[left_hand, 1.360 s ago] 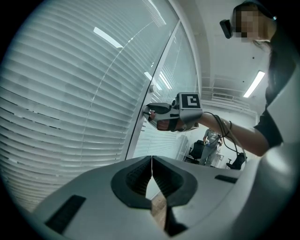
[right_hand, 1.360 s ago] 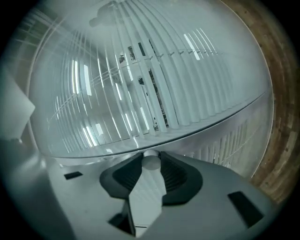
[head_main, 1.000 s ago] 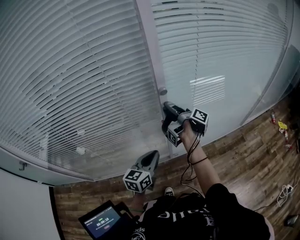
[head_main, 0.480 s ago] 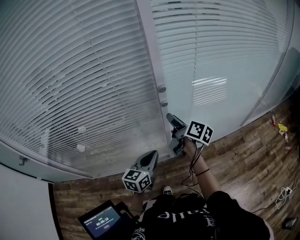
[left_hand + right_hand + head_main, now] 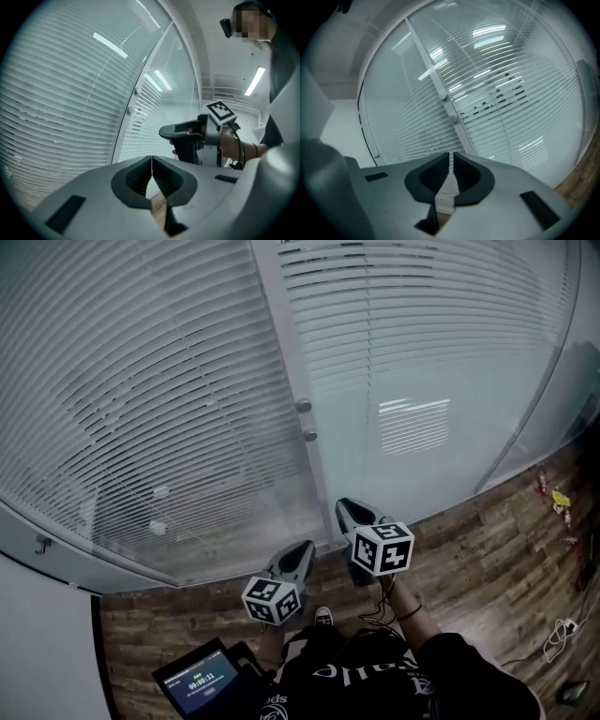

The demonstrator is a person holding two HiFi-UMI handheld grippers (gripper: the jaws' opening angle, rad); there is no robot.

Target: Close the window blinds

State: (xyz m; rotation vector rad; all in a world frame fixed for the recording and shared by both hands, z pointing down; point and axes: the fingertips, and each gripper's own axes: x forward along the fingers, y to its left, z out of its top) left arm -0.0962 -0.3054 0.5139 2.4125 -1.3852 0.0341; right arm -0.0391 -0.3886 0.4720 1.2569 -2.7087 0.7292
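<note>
Blinds [image 5: 141,399] hang behind the glass on both sides of a white frame post [image 5: 281,352], with the slats lying across the whole window. Two small round knobs [image 5: 303,406] sit on this post, one just above the other. Both claws are below the knobs and apart from the glass, near the place where the window meets the wooden floor [image 5: 487,549].

The left claw [image 5: 305,547] points toward the window. Its jaws are together, only a thin line shows between them, and it holds nothing. The right claw [image 5: 345,505] is just beside it and a little closer to the post. Its jaws have just been closing and now stand almost together with a narrow slit. Nothing is between them; only the slats show through the slit.

In the right gripper view, a few dark gaps [image 5: 501,101] show between slats of the right pane. A small screen [image 5: 202,681] is at the lower edge, near the person.
</note>
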